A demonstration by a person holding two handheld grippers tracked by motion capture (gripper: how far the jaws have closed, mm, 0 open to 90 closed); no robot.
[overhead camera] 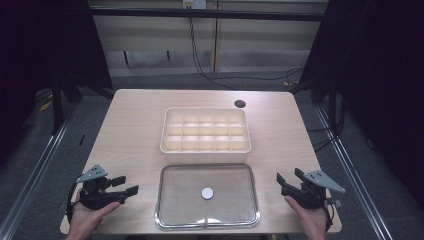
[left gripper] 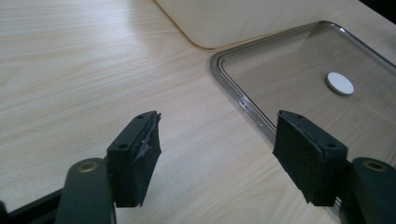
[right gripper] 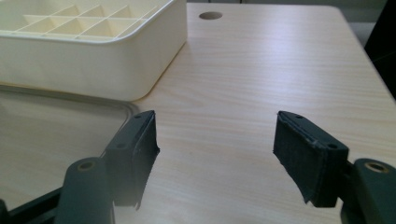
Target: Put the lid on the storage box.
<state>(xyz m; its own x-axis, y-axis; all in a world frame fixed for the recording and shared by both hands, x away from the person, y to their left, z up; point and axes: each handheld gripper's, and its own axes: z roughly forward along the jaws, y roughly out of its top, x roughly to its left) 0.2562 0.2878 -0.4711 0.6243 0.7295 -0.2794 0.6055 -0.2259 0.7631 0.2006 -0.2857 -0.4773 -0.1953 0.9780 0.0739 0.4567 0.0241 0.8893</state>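
Item: my left gripper (overhead camera: 129, 186), near the table's (overhead camera: 130, 130) front left corner. My jaws stand wide apart with nothing between them and the pads touch nothing; in the left gripper view the bare wood shows in the gap, and the clear lid's (left gripper: 243, 100) rounded corner lies just beyond my right-hand pad (left gripper: 306, 156).

Item: my right gripper (overhead camera: 282, 184), near the front right corner. Jaws likewise spread wide, released, pads clear of everything; the right gripper view shows plain tabletop between them.

Item: clear lid (overhead camera: 170, 200), flat on the table at the front edge, between my two grippers and apart from both. A small white disc (overhead camera: 207, 193) sits at its middle.

Item: cream divided box (overhead camera: 205, 156), just behind the lid, its near wall close along the lid's far rim. Compartments open upward; I see nothing in them.

Item: round dark hole (overhead camera: 240, 104) in the tabletop, behind the box's far right corner.
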